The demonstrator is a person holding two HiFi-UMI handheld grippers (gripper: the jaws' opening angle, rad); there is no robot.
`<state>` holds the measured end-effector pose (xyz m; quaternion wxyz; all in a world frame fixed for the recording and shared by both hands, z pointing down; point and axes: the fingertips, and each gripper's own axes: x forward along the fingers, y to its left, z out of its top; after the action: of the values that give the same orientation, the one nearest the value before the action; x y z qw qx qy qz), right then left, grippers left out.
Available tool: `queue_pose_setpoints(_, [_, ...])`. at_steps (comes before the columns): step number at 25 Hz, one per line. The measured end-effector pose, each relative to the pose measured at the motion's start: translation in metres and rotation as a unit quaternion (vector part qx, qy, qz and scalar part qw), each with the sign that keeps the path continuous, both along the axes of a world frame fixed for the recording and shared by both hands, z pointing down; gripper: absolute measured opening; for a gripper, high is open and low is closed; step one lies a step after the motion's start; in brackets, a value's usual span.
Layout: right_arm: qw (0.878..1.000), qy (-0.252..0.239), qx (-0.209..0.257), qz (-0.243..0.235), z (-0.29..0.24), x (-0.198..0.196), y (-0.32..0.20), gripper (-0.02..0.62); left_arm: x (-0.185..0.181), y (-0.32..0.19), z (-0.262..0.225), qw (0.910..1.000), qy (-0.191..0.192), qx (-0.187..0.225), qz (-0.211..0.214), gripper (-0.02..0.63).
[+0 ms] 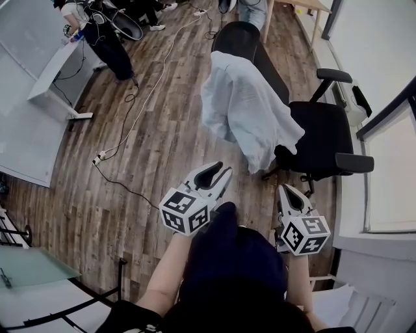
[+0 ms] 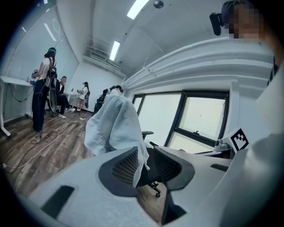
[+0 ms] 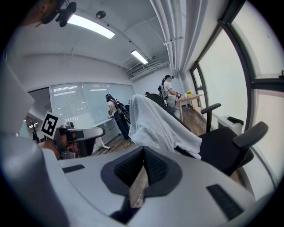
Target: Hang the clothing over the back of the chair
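A white garment (image 1: 244,110) lies draped over the backrest of a black office chair (image 1: 323,138), with its cloth hanging down both sides and onto the seat. Both grippers are held well short of the chair, near the person's body. My left gripper (image 1: 218,172) points at the garment with its jaws apart and nothing between them. My right gripper (image 1: 286,190) is beside it, jaws together and empty. In the left gripper view the garment (image 2: 113,124) shows beyond the gripper (image 2: 144,159). In the right gripper view the garment (image 3: 155,124) and chair (image 3: 222,148) lie ahead of the gripper (image 3: 143,153).
Cables (image 1: 133,97) trail over the wooden floor to the left of the chair. A white desk (image 1: 58,71) and a standing person (image 1: 107,39) are at the far left. A window wall (image 1: 390,169) runs along the right, and a wooden table (image 1: 305,6) stands at the back.
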<state>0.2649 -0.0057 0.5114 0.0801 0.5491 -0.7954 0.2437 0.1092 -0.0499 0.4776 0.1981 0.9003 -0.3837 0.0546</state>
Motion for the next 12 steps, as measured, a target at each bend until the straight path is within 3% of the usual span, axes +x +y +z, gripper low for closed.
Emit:
queue_pose_setpoints(5, [1.000,0.001,0.016,0.010,-0.004,0.001,0.005,0.000,-0.006,0.009,0.001,0.9996,-0.022,0.010,-0.014,0.029])
queue_pose_setpoints(12, [0.998,0.011,0.054,-0.006,-0.021,0.004,0.007,0.000,0.004,0.016,0.005,0.9984,-0.052,0.020,0.005,0.008])
